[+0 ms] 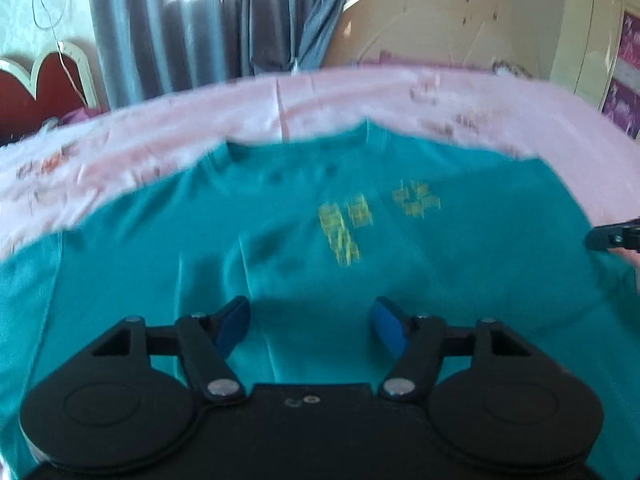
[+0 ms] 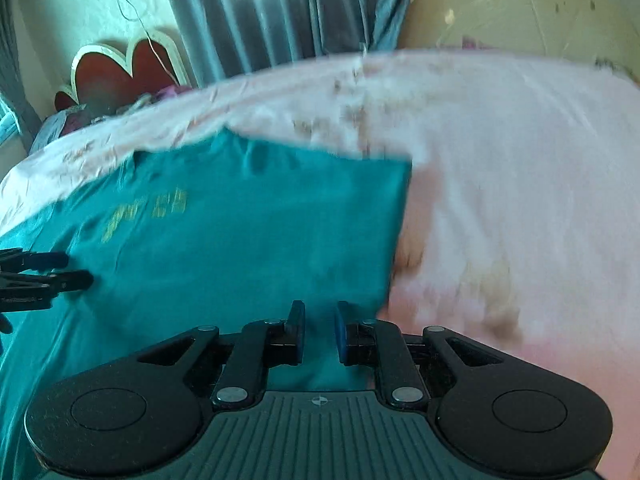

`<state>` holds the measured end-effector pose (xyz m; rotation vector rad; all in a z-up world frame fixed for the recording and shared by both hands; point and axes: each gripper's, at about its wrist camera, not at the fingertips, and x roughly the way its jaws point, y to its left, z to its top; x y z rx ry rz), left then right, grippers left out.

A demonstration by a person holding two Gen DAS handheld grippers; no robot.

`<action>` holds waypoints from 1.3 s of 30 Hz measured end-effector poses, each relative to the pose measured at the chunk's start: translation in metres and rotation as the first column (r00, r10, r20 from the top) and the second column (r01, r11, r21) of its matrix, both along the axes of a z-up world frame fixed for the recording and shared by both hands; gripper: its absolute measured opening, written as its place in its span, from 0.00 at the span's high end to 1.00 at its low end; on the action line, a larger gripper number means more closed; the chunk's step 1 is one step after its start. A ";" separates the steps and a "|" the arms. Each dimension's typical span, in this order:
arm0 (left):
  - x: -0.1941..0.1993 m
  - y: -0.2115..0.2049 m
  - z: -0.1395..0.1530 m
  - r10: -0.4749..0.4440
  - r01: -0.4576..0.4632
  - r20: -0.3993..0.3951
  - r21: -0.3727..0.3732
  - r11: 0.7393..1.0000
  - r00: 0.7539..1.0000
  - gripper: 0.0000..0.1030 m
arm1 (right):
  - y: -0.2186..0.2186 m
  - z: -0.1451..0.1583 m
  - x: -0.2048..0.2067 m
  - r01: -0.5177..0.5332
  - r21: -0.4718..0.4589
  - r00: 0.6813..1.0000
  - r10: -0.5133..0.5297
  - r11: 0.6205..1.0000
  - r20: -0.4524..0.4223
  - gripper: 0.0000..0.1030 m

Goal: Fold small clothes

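Shirt (image 1: 304,248), teal w/ yellow print, lies face-up and spread on pink sheet (image 1: 328,96), filling centre and lower part of left wrist view; in right wrist view it takes the left half of frame, one straight edge running down to lower centre.

Step in hand, as judged: start of fold, grippers positioning at near side of garment; no fold visible yet. Both views motion-blurred, so fine detail is uncertain.

Left gripper (image 1: 310,326): fingers spread wide, nothing between them, over near part of shirt at lower centre of frame. Contact w/ cloth cannot be told.

Right gripper (image 2: 319,332): fingers only partly apart, narrow gap, teal cloth seen through gap near shirt's right edge. Whether cloth sits between pads or merely under them cannot be told. Appears not clamped.

Orientation: neckline toward top of left wrist view, hem toward cameras. Long axis approx. bottom-to-top of frame, collar end far. Sleeves run out to left and right frame edges.

Next move calls for, as judged: each gripper to close on an edge or corner, then lift evenly and carry cloth across body. Uneven lift risks skewed fold.
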<state>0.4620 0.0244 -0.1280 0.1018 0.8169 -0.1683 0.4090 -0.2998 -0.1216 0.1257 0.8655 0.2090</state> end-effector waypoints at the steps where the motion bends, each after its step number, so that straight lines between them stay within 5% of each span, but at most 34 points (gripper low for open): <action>1: 0.006 -0.001 0.001 -0.005 0.005 0.007 0.003 1.000 1.000 0.35 | -0.002 0.001 0.010 0.010 0.000 1.000 -0.010 1.000 0.001 0.85; 9: 0.032 0.012 -0.010 0.053 -0.053 -0.007 0.029 0.998 0.999 0.20 | -0.022 -0.015 0.090 0.064 -0.046 0.998 -0.065 0.997 -0.018 0.85; 13: 0.029 0.016 -0.007 0.100 -0.100 -0.014 0.008 0.995 0.995 0.30 | -0.024 -0.010 0.077 0.071 -0.038 0.997 -0.072 0.997 -0.014 0.85; 17: 0.009 -0.009 0.007 0.049 -0.049 0.019 -0.015 0.999 0.999 0.27 | -0.004 0.006 0.037 0.020 -0.049 0.999 -0.018 0.999 0.033 0.83; 19: -0.006 -0.023 0.009 0.045 -0.045 0.016 -0.012 0.999 0.999 0.28 | 0.004 0.008 0.007 -0.002 -0.063 0.999 0.004 0.998 0.046 0.49; 21: -0.018 -0.032 0.007 0.031 -0.031 0.012 -0.024 0.999 0.999 0.28 | 0.010 0.006 -0.018 -0.028 -0.077 0.999 0.032 0.997 0.040 0.42; 23: -0.024 -0.042 -0.002 0.015 -0.015 -0.025 0.019 1.000 1.000 0.28 | 0.015 0.001 -0.038 -0.064 -0.062 0.998 0.066 0.996 0.023 0.46; 24: -0.025 -0.044 -0.007 0.018 -0.016 -0.052 0.028 0.999 0.999 0.29 | 0.019 -0.006 -0.042 -0.081 -0.074 0.997 0.081 0.994 -0.009 0.63; 25: -0.025 -0.044 -0.010 0.026 -0.024 -0.066 0.020 1.000 0.997 0.29 | 0.022 -0.011 -0.046 -0.087 -0.098 0.996 0.086 0.991 -0.014 0.69; 30: -0.030 -0.042 0.002 0.051 -0.050 -0.039 0.008 0.999 0.998 0.25 | 0.025 0.005 -0.052 -0.063 -0.105 0.997 0.068 0.992 0.039 0.73; 34: -0.031 -0.042 -0.006 0.044 -0.042 -0.086 0.029 0.999 0.995 0.25 | 0.026 -0.006 -0.047 -0.058 -0.098 0.998 0.054 0.994 -0.045 0.73; 39: -0.050 -0.016 0.011 0.085 -0.086 -0.045 -0.015 0.996 0.995 0.26 | 0.029 0.018 -0.054 0.009 -0.015 1.000 -0.009 1.000 0.025 0.72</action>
